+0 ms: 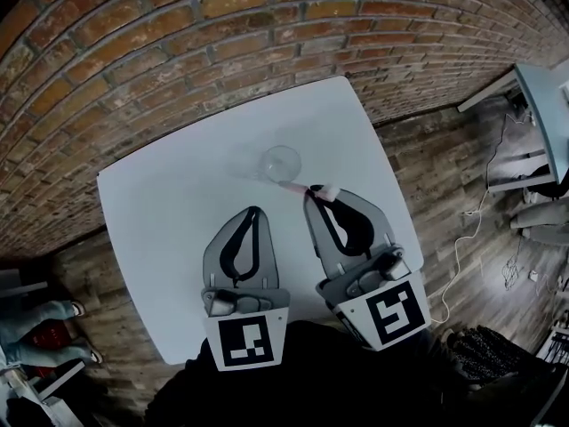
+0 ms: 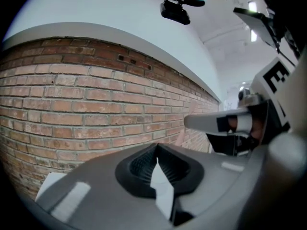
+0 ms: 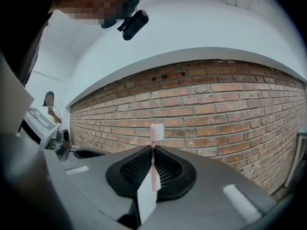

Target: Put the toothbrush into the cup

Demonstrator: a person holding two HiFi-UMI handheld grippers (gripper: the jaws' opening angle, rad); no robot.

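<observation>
A clear glass cup [image 1: 281, 161] stands on the white table [image 1: 169, 212], towards its far edge. A pink toothbrush [image 1: 292, 186] with white bristles is clamped crosswise at the tips of my right gripper [image 1: 311, 196], just short of the cup and to its right. In the right gripper view the toothbrush [image 3: 153, 169] stands upright between the shut jaws of the right gripper [image 3: 152, 147], bristle head on top. My left gripper [image 1: 256, 210] hovers beside it, nearer me; its jaws meet with nothing between them [image 2: 157, 146]. The cup shows in neither gripper view.
A brick wall [image 1: 267, 16] runs behind the table. Wooden floor lies to the right, with a white cable [image 1: 462, 238] and another table [image 1: 542, 105]. A person's legs [image 1: 40, 323] show at the lower left. The right gripper's body [image 2: 230, 123] fills the left gripper view's right side.
</observation>
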